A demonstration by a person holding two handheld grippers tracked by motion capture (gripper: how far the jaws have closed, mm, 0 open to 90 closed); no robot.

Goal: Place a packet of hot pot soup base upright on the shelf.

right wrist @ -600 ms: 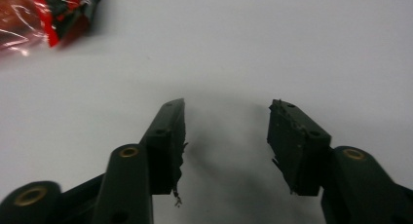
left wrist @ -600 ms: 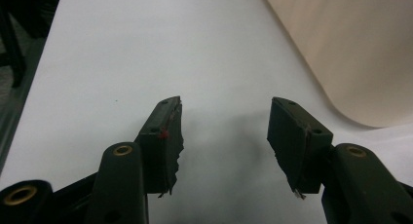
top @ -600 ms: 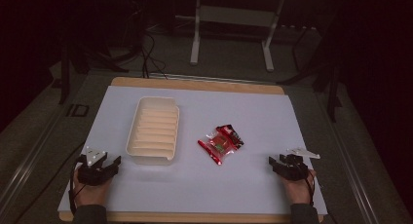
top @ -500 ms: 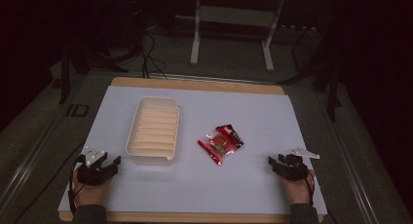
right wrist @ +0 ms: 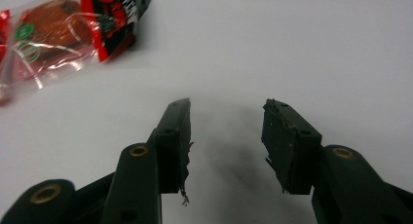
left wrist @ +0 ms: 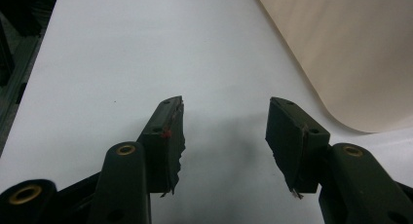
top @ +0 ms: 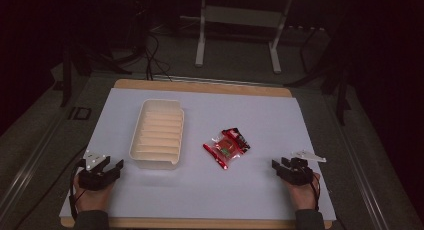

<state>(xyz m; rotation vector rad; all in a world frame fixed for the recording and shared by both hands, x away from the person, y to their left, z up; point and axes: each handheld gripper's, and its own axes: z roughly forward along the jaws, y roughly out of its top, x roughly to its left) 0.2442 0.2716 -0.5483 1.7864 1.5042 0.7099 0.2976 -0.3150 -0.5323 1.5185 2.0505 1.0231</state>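
A red snack packet (top: pixel 226 147) lies flat near the middle of the white table top, and its clear wrapper with red print (right wrist: pixel 63 34) fills the upper left of the right gripper view. A cream ribbed tray (top: pixel 157 134) stands left of it; its rounded wall (left wrist: pixel 350 53) shows at the right of the left gripper view. My left gripper (top: pixel 111 166) rests at the front left, just left of the tray's near corner, open and empty (left wrist: pixel 225 121). My right gripper (top: pixel 280 166) rests at the front right, open with nothing between its jaws (right wrist: pixel 226 121).
A white sheet (top: pixel 210 190) covers the wooden table, with bare wood along its far edge (top: pixel 200 86). Beyond the table, a metal stand (top: pixel 235 20) and cables (top: pixel 150 55) sit on the dark floor. Both hands lie near the table's front edge.
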